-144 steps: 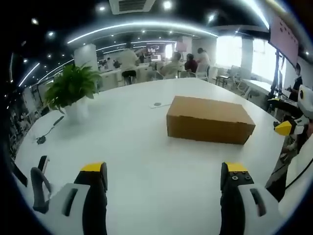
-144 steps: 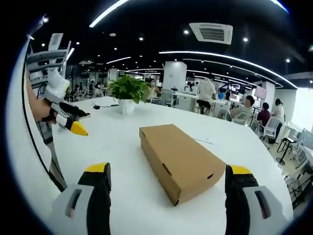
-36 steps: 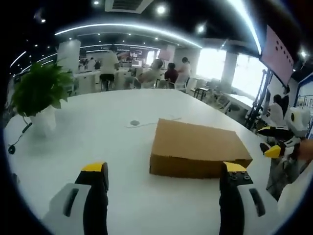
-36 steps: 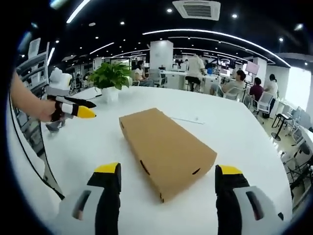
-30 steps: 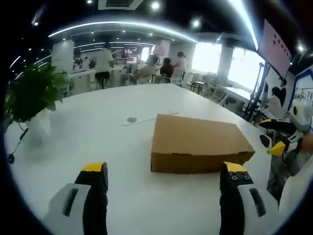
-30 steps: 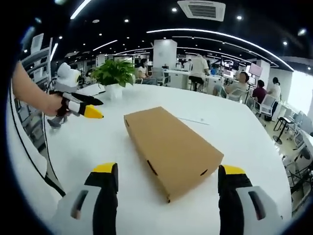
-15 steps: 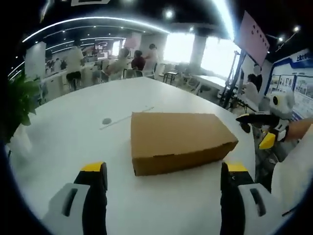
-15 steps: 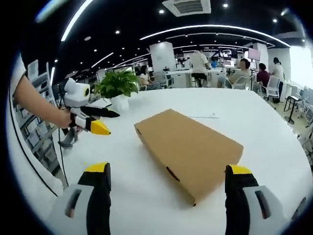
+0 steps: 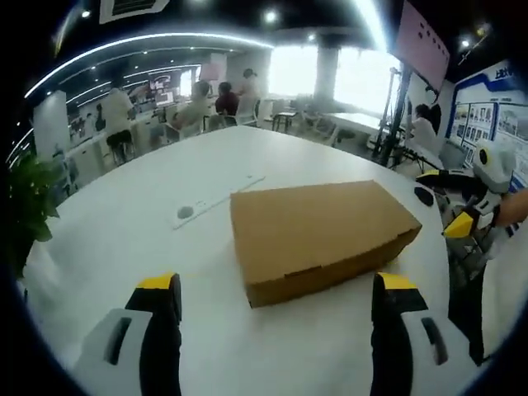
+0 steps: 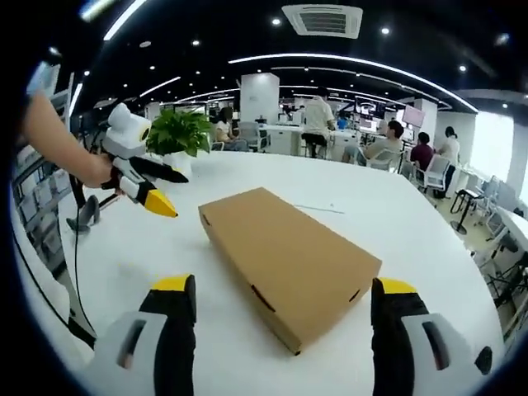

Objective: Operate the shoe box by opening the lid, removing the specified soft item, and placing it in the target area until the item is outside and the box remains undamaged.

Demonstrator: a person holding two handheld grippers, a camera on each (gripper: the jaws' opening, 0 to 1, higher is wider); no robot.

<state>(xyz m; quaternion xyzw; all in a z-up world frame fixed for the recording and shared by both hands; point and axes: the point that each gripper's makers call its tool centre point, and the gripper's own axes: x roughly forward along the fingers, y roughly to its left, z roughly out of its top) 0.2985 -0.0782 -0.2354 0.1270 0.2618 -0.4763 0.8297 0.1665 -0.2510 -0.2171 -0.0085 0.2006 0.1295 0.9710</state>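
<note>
I hold my left hand-held gripper and right hand-held gripper forward, both with jaws spread wide, gripping nothing.

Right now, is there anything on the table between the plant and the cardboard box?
No, in the right gripper view just bare white table lies between the plant and the closed cardboard box. The left gripper hovers beside that stretch.

Open-plan office — seated workers at desks, ceiling strip lights.
</note>
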